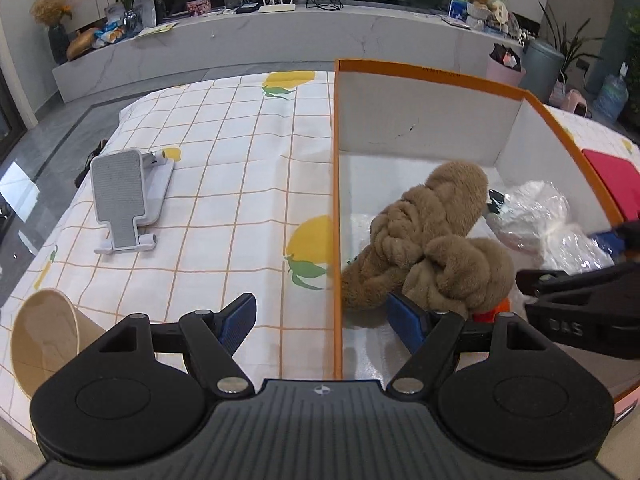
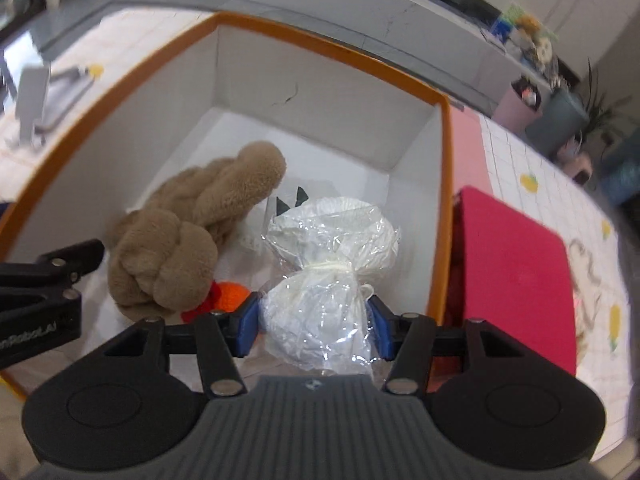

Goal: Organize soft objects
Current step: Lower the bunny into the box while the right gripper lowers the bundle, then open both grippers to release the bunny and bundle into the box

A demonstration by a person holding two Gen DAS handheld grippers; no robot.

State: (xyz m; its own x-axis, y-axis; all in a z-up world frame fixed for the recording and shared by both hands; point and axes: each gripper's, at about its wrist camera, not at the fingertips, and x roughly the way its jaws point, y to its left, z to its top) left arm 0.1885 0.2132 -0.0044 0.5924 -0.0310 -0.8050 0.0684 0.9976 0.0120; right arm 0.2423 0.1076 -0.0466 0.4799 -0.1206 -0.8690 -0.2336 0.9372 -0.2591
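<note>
We hold the right gripper (image 2: pixel 312 326) clamped on the plastic-wrapped white bundle (image 2: pixel 324 280) inside the orange-rimmed white cardboard box (image 2: pixel 436 100), presumably to place it beside the brown plush knot (image 2: pixel 188 232); the left gripper (image 1: pixel 324 318) gapes empty, straddling the box wall.

Bright even light; right view blurred, edges warped.

My left wrist view sits low over the orange-rimmed box (image 1: pixel 440 76) wall, facing the far marble shelf (image 1: pixel 280 36), desk (image 1: pixel 200 160) to its left. My right wrist view tilts down, close inside the box (image 2: pixel 320 52). Both share the box interior and the brown plush (image 1: pixel 424 240) (image 2: pixel 192 232).
</note>
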